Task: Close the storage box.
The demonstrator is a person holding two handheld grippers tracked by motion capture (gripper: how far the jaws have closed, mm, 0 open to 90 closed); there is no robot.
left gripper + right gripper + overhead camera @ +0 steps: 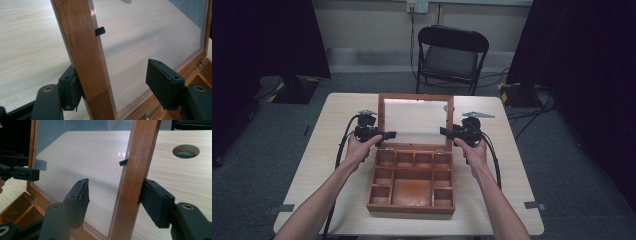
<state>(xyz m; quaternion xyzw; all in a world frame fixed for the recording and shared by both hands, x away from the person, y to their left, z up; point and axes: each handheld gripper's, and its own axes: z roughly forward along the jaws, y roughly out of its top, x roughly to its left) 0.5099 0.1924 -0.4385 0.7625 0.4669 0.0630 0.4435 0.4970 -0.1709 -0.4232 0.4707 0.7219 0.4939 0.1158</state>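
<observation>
The wooden box point(412, 180) sits mid-frame on the desk point(512, 165), its glazed lid point(416, 121) raised. Left claw point(110, 87) and right claw point(117, 202) each straddle a lid side rail, jaws apart. Rigid wood frame suits gripping (the pane looks fragile, slick).

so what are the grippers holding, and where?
Neither has closed. The jaws of each open gripper straddle a side rail of the wooden box's glass-paned lid: left gripper, right gripper.
</observation>
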